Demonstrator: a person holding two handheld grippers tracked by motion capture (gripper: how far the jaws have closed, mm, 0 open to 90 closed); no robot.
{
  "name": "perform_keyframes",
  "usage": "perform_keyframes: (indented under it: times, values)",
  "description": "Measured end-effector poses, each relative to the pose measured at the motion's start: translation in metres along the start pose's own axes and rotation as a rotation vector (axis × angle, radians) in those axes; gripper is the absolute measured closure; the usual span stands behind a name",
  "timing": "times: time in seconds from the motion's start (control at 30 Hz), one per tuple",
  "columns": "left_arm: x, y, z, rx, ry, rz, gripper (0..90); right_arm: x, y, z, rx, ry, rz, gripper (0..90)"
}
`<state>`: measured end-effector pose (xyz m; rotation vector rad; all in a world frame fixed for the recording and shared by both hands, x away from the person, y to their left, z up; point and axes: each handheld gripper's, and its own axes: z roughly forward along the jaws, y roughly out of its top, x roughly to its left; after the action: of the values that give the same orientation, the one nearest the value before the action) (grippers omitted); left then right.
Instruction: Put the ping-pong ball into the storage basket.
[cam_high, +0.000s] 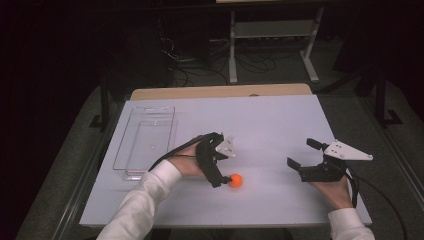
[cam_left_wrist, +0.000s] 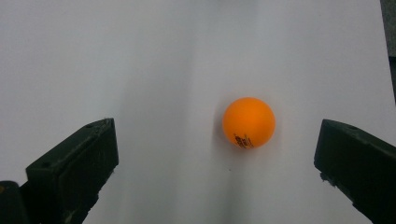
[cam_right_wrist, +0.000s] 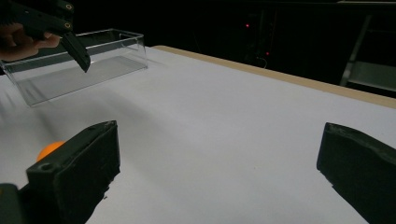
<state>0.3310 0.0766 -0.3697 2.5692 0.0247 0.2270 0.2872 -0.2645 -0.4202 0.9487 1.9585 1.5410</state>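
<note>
- High view, table (cam_high: 280, 115): white top with a tan strip along its far edge; dark floor, cables and a white frame beyond it
- Ball (cam_high: 235, 180): orange, lying on the table in the near middle; in the left gripper view (cam_left_wrist: 248, 122) it shows small dark print on its lower face and sits right of centre, on bare table
- Left gripper (cam_high: 220, 165): held from the near left by a hand (cam_high: 187, 162) in a white sleeve; jaws spread wide, holding nothing; the ball lies between the two jaws, nearer the right-hand one in the left gripper view, touching neither so far as can be told; in the high view the near jaw tip sits just beside the ball
- Right gripper (cam_high: 304, 155): held over the near right of the table, well apart from the ball; jaws wide apart and empty in the right gripper view; grey plate on top, cable trailing off to the near right
- Ball in right gripper view (cam_right_wrist: 49, 149): partly hidden behind the left-hand jaw, outside the gap
- Tray (cam_high: 145, 140): clear plastic, oblong, empty, on the left of the table; beyond and to the left of the left gripper, apart from the ball
</note>
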Motion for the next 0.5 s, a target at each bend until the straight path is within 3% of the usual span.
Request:
perform_keyframes:
  times: [0.5]
  values:
    - [-0.003,0.002,0.013,0.039,-0.033,0.010,0.0,0.000,0.000,0.000,0.003,0.003,0.001,0.0]
